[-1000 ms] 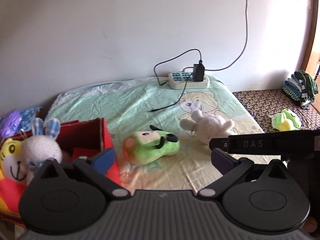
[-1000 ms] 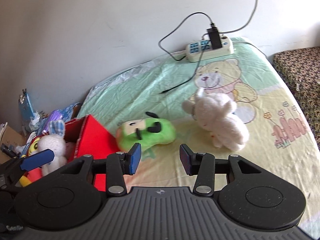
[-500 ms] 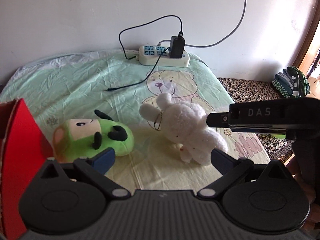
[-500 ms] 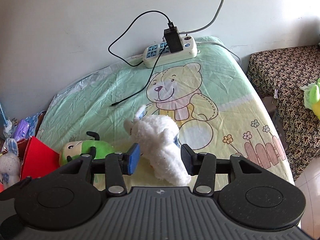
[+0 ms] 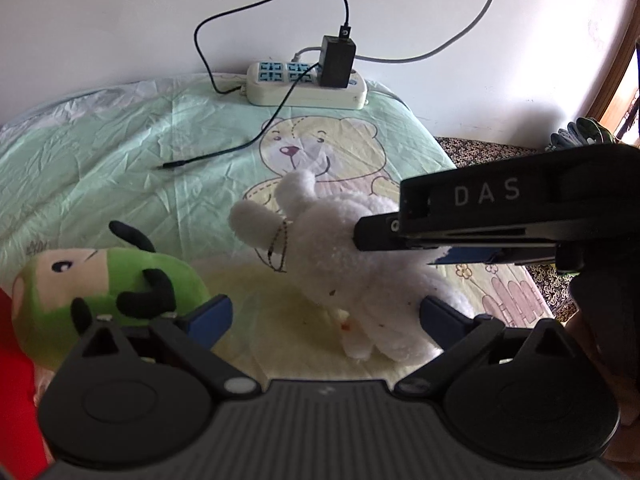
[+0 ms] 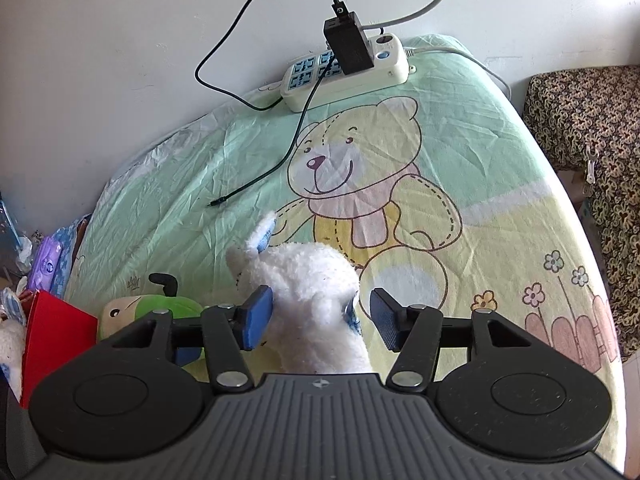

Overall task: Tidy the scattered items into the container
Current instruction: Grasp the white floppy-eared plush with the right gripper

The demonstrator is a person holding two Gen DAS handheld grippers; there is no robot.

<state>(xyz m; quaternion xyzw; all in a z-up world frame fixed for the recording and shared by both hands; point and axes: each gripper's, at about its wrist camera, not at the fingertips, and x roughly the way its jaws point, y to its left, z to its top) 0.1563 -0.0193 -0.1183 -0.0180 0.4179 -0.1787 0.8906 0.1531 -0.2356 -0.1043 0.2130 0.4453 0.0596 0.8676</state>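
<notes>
A white plush animal point(image 5: 352, 264) lies on the bear-print sheet. My right gripper point(image 6: 320, 316) is open and straddles the white plush point(image 6: 304, 280), one blue pad point(image 6: 258, 316) against its left side and a gap at the other. From the left wrist view the right gripper point(image 5: 376, 236) reaches in from the right, over the plush. My left gripper point(image 5: 324, 314) is wide open just in front of the plush, holding nothing. A green plush point(image 5: 108, 280) lies to the left, beside the red box point(image 6: 52, 328), which holds a white bunny point(image 6: 8, 344).
A power strip point(image 5: 306, 86) with a black charger sits at the wall; its black cable ends loose on the sheet point(image 5: 172, 166). A flower-patterned bench point(image 6: 592, 120) stands right of the bed. Packets and clutter point(image 6: 48, 264) lie beyond the bed's left edge.
Both grippers have swung right, away from the red box, and closed in on the white plush. The right gripper's jaws opened wider and now sit either side of it.
</notes>
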